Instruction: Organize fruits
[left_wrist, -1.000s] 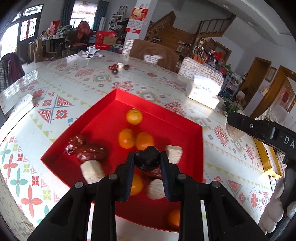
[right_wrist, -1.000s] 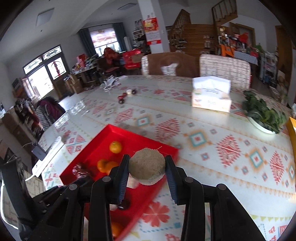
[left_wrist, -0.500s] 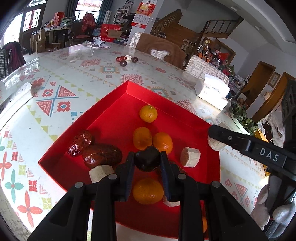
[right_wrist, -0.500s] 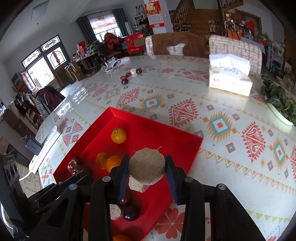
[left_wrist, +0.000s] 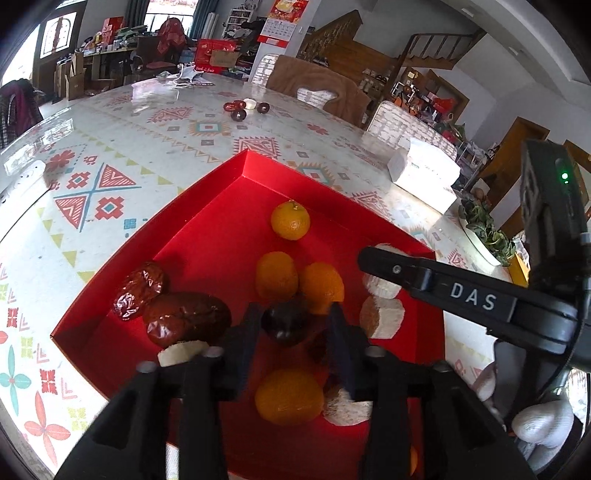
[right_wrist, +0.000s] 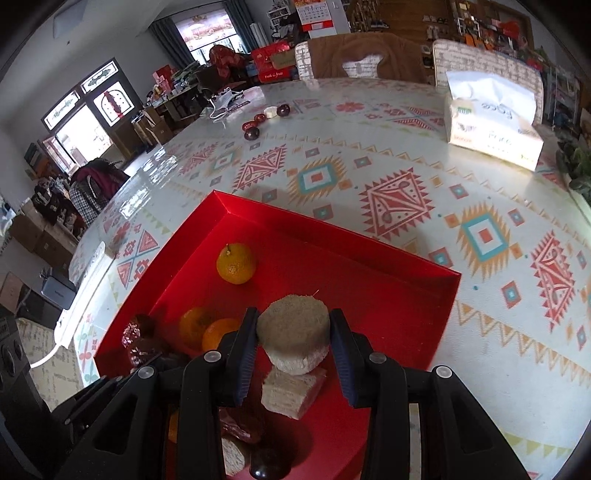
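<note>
Here the left gripper (left_wrist: 293, 325) hung over the red tray (left_wrist: 207, 192), its jaws having just been opening; the dark round fruit (left_wrist: 286, 323) sat between them, the pads apparently clear of it on both sides. The right gripper (right_wrist: 293, 334) was clamped on a pale cut chunk (right_wrist: 293, 332) above the tray's near right part, over another pale piece (right_wrist: 290, 391). Inside the tray, one orange (left_wrist: 290, 220) lay toward the far corner, two oranges (left_wrist: 299, 280) touched mid-tray, and two wrinkled red dates (left_wrist: 170, 306) lay by the left edge. On the patterned table (right_wrist: 406, 184) a tissue box (right_wrist: 495, 118) stood toward the far right edge.
</note>
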